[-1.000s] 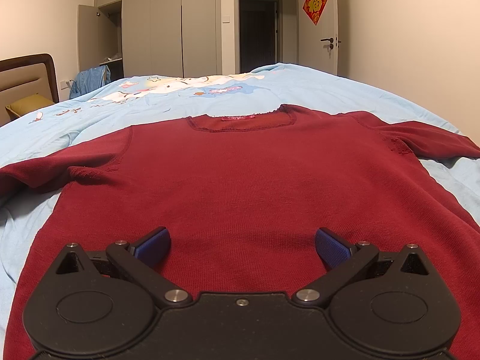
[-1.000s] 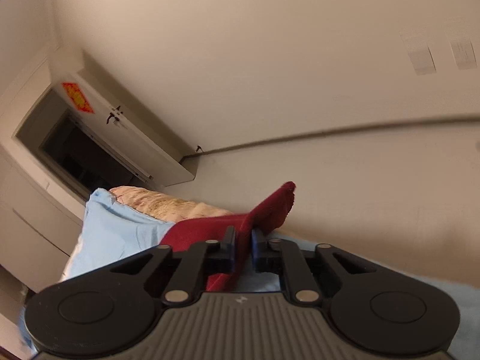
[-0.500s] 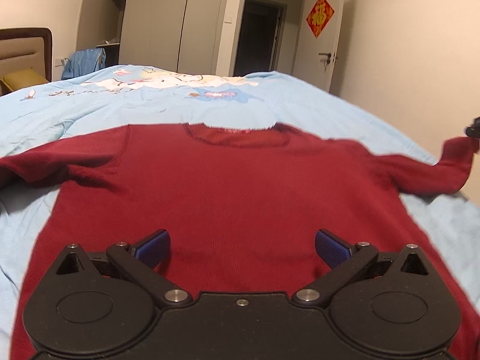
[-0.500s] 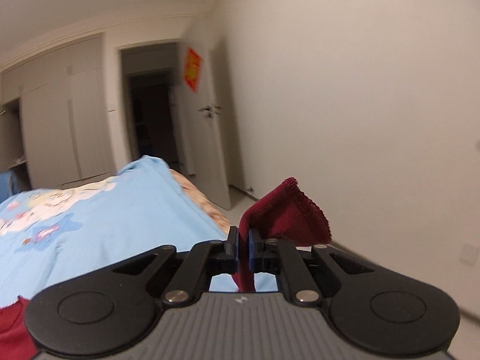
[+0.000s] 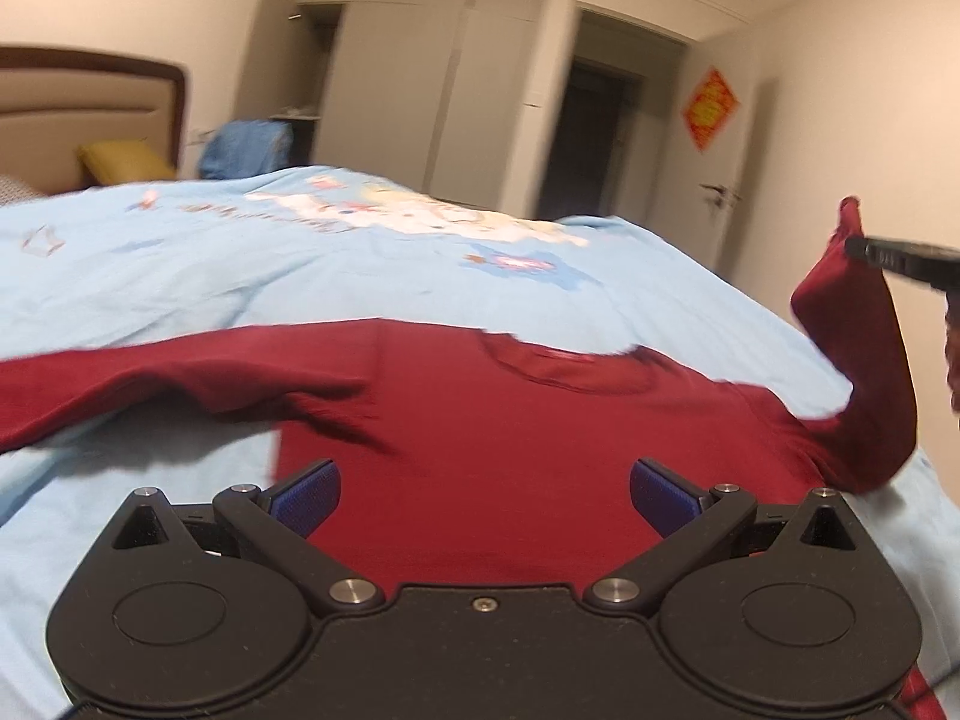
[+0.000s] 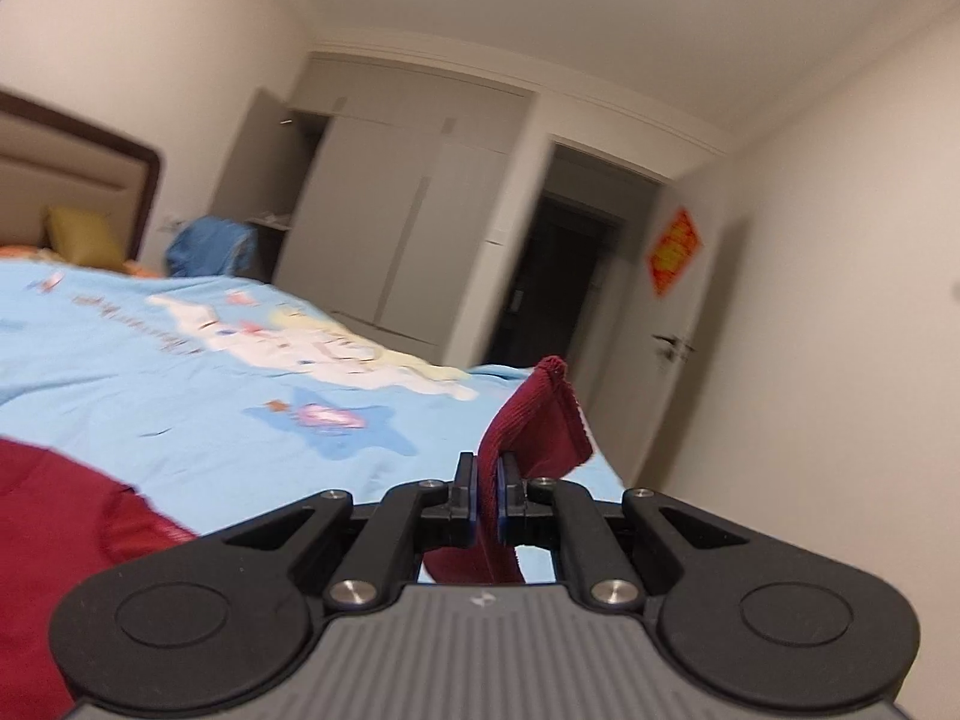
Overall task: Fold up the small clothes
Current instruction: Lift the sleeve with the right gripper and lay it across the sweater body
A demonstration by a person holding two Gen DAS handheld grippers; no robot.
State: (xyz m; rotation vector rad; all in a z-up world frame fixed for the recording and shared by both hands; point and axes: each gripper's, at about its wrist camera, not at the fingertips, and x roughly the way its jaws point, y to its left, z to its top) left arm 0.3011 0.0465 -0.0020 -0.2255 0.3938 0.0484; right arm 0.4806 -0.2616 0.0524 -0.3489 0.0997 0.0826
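Sweater (image 5: 540,480) x1, sleeve (image 6: 528,438) pinched.

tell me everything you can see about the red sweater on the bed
The red sweater is a dark red, fine-ribbed knit with a round neckline and a small red label inside. It lies flat, front up, on the light blue quilt. One sleeve stretches out flat across the quilt. The other sleeve is lifted off the bed, its cuff clamped in the right gripper. The open left gripper hovers over the body without holding it.
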